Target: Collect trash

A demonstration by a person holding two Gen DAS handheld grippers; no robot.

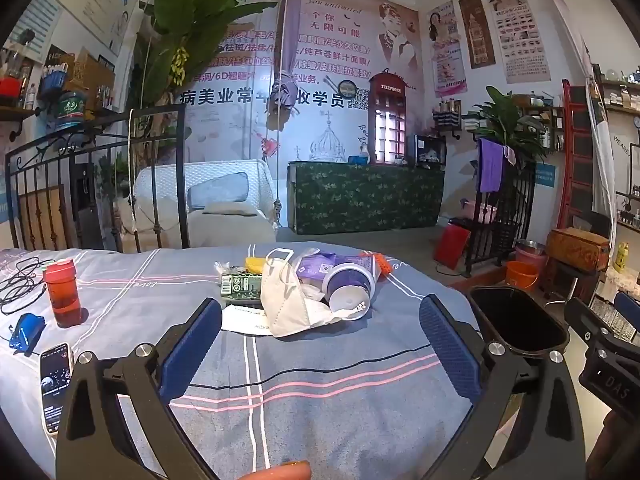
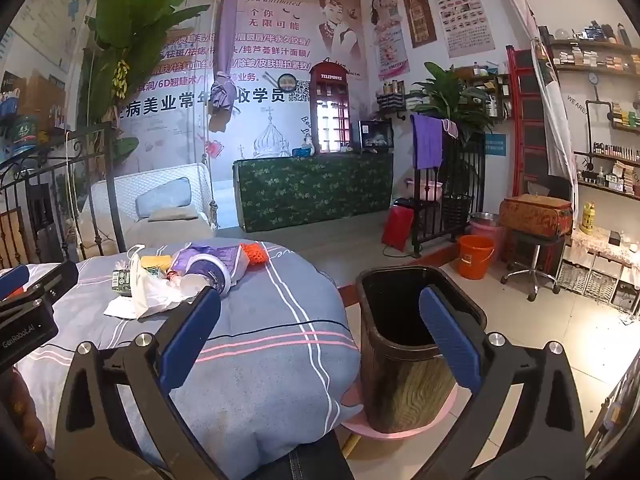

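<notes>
A pile of trash lies on the grey striped bed cover: a white face mask, a purple-and-white cup on its side, a green box, a yellow item, an orange net and a white paper. My left gripper is open and empty, just short of the pile. A dark trash bin stands on the floor right of the bed; it also shows in the left wrist view. My right gripper is open and empty, between the bed edge and the bin.
A red bottle, a blue gadget, a phone and black cables lie on the bed's left. An orange bucket, a stool and shelves stand to the right.
</notes>
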